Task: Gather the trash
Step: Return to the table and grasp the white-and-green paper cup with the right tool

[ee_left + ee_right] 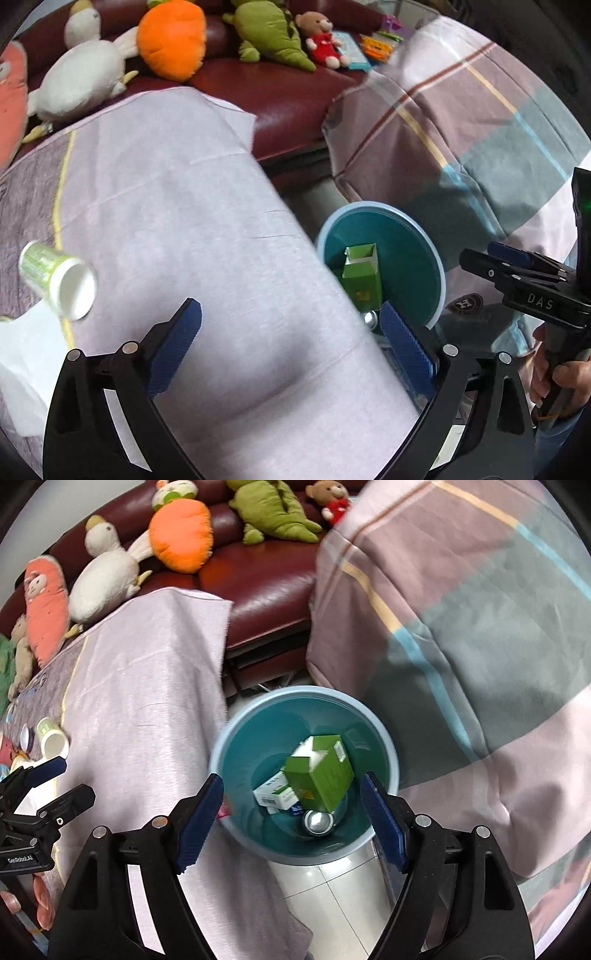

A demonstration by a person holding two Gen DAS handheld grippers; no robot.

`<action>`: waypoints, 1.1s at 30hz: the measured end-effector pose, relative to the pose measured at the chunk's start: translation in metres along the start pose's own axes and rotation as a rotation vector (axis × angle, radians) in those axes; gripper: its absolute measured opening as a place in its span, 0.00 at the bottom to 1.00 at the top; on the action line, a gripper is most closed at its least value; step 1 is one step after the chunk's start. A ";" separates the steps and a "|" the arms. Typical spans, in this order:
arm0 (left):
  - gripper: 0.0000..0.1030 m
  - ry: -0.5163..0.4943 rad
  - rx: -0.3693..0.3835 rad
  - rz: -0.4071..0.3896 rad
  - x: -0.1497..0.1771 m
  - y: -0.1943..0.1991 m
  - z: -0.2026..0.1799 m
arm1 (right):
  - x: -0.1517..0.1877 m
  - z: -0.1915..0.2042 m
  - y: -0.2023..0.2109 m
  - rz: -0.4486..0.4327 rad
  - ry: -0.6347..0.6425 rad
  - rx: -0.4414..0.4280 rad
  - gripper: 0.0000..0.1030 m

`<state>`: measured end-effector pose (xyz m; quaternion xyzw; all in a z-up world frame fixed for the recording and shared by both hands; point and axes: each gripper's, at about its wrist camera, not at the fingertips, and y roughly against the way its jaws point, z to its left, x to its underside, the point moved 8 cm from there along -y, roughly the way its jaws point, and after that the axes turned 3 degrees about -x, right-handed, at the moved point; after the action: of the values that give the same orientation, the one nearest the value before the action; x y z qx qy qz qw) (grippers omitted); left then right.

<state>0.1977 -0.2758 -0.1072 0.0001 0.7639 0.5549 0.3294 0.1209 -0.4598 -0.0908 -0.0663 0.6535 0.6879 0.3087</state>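
A: What is the right gripper [291, 819] doing?

B: It is hanging over the blue bin [384, 753]. Its two blue pads are standing wide apart, and nothing is sitting between them.

A: What is lying in the bin?

B: A green box [321, 779] is leaning just past the gripper's tips. A white and green box [273, 794] is lying beside it, nearer the left pad. A shiny can [317, 821] is lying under them, closest to the gripper.

A: And the left gripper [291, 328]?

B: Its pads are spread wide too. It is holding nothing. It is pointing down at the pale purple cloth [192, 229].

A: Is any trash waiting there?

B: Yes. A paper cup [59, 280] is lying on its side, off to the left of the left pad. Some white tissue [22, 365] is lying just below the cup.

A: Where is the bin from that side?

B: It is sitting just past the right pad, with the cloth hiding part of it.

A: What is far ahead of both grippers?

B: Soft toys are lying on a dark red sofa [266, 587].
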 end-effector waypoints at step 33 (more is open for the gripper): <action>0.95 0.462 -0.201 -0.161 0.092 0.153 0.345 | -0.018 0.370 -0.053 0.149 0.701 -0.150 0.71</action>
<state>0.2437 0.1094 -0.0814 -0.2201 0.7575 0.5853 0.1876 0.2776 -0.1203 -0.0762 -0.2727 0.6703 0.6901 0.0093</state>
